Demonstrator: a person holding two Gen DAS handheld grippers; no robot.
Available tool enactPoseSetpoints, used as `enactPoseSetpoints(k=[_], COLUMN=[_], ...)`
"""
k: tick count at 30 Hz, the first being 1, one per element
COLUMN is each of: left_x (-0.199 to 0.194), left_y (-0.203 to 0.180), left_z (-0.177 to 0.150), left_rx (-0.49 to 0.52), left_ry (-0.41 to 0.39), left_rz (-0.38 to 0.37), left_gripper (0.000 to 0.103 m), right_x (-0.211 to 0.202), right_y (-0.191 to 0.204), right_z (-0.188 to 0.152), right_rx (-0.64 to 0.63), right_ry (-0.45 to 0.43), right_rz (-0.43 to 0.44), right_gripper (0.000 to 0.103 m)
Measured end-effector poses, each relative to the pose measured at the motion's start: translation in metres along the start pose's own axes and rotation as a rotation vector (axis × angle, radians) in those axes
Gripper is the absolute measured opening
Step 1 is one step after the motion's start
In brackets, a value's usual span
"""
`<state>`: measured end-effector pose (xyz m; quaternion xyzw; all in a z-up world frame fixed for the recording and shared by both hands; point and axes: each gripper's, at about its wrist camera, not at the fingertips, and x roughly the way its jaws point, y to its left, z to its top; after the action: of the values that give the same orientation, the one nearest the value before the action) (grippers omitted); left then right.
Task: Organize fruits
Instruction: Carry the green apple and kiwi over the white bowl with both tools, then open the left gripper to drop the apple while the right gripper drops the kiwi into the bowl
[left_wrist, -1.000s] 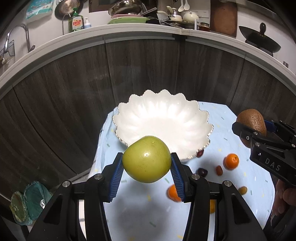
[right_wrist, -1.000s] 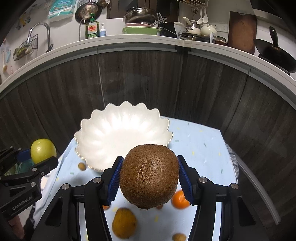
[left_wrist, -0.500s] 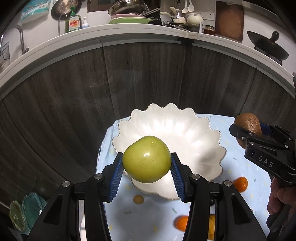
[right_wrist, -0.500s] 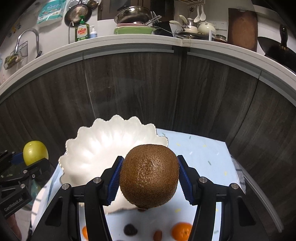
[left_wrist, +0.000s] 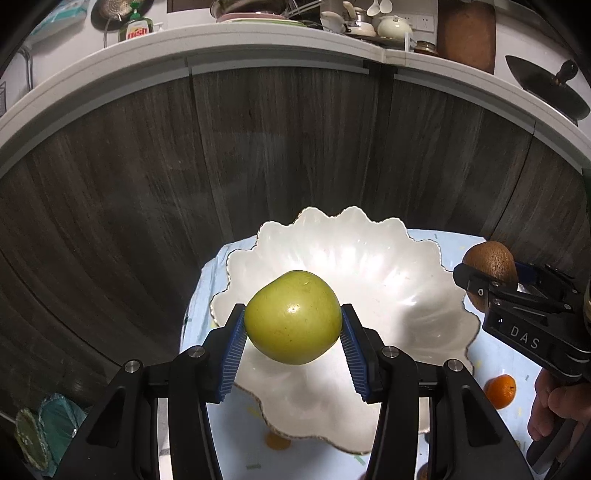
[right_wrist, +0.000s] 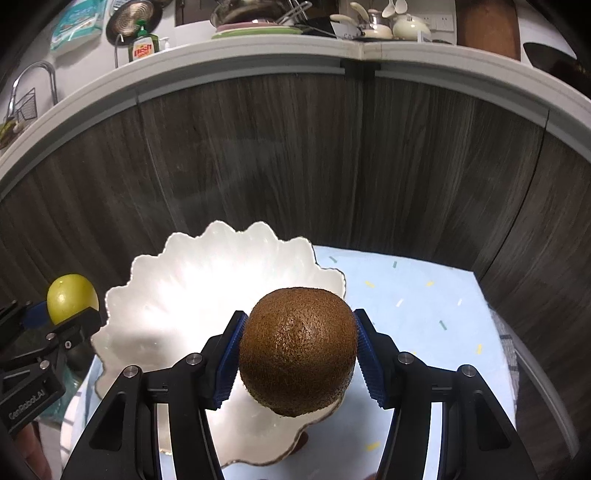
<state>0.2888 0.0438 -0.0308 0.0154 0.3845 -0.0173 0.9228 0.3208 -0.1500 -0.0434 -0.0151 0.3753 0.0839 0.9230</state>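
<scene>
My left gripper (left_wrist: 293, 321) is shut on a green apple (left_wrist: 293, 316) and holds it above the near left part of a white scalloped bowl (left_wrist: 399, 258). My right gripper (right_wrist: 298, 341) is shut on a brown kiwi (right_wrist: 297, 350), which hangs over the bowl's (right_wrist: 192, 280) right rim. In the left wrist view the kiwi (left_wrist: 489, 264) and the right gripper show at the bowl's right edge. The right wrist view has the apple (right_wrist: 72, 298) and the left gripper at the bowl's left. Nothing lies inside the bowl where I can see it.
The bowl stands on a light blue cloth (right_wrist: 417, 299) over a small table. A small orange (left_wrist: 500, 390) and another orange fruit (left_wrist: 277, 440) lie on the cloth near the bowl. A dark wooden cabinet front (left_wrist: 258, 155) rises close behind. A person's hand (left_wrist: 554, 410) grips the right tool.
Both grippers have moved forward over the bowl with their fruits still held. The bowl now looms larger and nearer, and most loose fruits on the cloth have slid out of view below.
</scene>
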Motion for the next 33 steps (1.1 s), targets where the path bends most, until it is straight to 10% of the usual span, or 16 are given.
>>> enactPoseSetpoints(k=[33], left_x=[0.045], left_y=[0.003], left_z=[-0.01], left_rx=[-0.018], left_ry=[0.088], left_rz=[-0.029], left_gripper=[0.049], right_x=[0.049], right_y=[0.005], right_z=[-0.008], right_rx=[0.047], right_ry=[0.114], right_rz=[0.048], right_gripper=[0.057])
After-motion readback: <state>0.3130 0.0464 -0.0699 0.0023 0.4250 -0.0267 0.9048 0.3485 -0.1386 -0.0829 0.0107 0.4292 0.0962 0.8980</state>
